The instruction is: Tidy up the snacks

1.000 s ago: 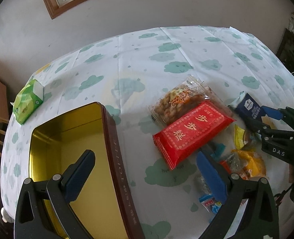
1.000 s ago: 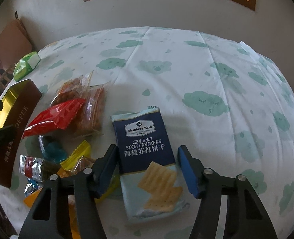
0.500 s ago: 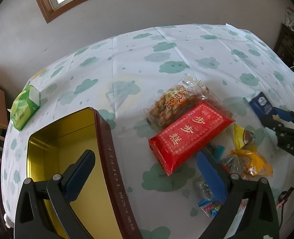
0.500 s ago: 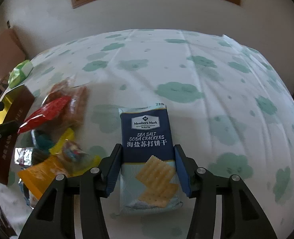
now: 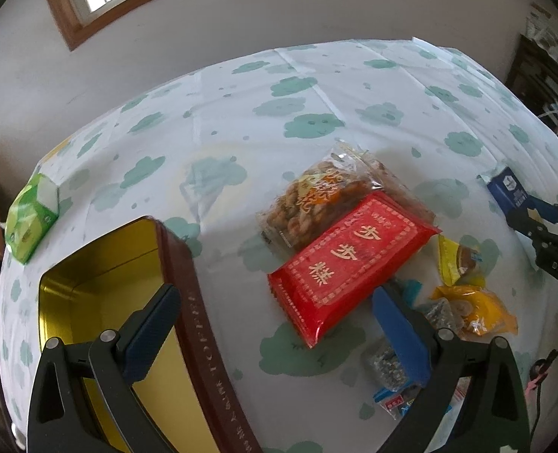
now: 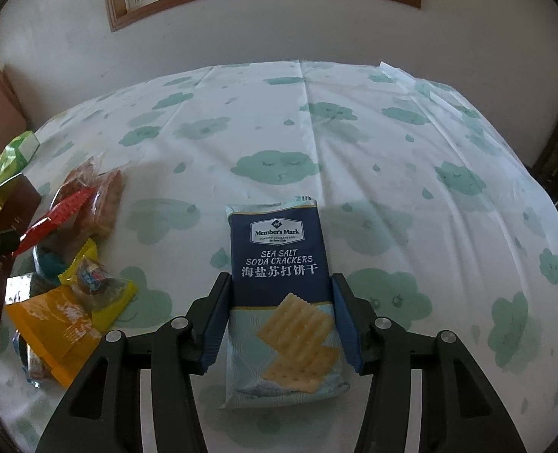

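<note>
My right gripper (image 6: 281, 319) is shut on a blue Member's Mark soda cracker pack (image 6: 281, 283), its pads pressed on both long sides; the pack looks raised off the table. In the left wrist view the cracker pack (image 5: 505, 190) shows at the far right in the right gripper (image 5: 539, 226). My left gripper (image 5: 279, 324) is open and empty, above the wall of an open gold-lined tin (image 5: 188, 302). A red packet (image 5: 350, 260) lies on a clear bag of fried snacks (image 5: 316, 196). Small yellow and orange packets (image 5: 471, 309) lie to its right.
A green tissue pack (image 5: 31, 219) sits at the table's left edge. The table has a white cloth with green clouds (image 6: 354, 143). A wall with a window stands behind. Dark furniture (image 5: 543, 75) is at the far right. Small silver sweets (image 5: 388, 366) lie near my left gripper's right finger.
The right gripper's jaws closed on the cracker pack and lifted it, moving right. The left gripper stayed open over the tin and drifted slightly.
</note>
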Tool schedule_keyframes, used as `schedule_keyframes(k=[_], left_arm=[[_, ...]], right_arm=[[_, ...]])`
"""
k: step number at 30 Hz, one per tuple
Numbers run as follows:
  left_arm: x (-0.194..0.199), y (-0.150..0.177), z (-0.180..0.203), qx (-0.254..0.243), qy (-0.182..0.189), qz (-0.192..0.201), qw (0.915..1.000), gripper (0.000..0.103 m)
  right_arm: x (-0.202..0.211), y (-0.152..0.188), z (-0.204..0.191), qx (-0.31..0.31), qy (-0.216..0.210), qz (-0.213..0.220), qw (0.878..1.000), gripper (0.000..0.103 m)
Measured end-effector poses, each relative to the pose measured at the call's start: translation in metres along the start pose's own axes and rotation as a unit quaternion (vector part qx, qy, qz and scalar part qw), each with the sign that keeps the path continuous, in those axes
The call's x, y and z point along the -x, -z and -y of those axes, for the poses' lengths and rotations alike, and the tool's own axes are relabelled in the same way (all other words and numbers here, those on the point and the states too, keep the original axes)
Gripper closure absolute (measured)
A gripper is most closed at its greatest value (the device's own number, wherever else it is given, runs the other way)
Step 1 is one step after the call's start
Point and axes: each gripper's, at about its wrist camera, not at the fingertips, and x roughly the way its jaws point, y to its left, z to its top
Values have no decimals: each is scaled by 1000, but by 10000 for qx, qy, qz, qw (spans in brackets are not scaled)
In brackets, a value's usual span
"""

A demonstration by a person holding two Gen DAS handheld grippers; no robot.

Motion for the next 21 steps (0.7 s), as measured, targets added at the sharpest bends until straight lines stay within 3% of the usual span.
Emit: schedule_keyframes(k=[4, 12, 18, 21], left_arm=[[-5, -4, 4, -160, 100, -50, 9998, 8], [-19, -16, 11, -256, 469, -219, 9983, 9], [-31, -26, 10, -23, 689, -390, 9969, 9], [-36, -26, 10, 110, 835, -455, 9954, 14]], right_arm=[[1, 2, -1, 13, 23, 69, 10000, 49], [1, 4, -3, 80, 56, 137, 9999, 47], [1, 4, -2, 96, 38, 133, 9999, 44], [0, 3, -3, 100, 31, 130, 9999, 43]])
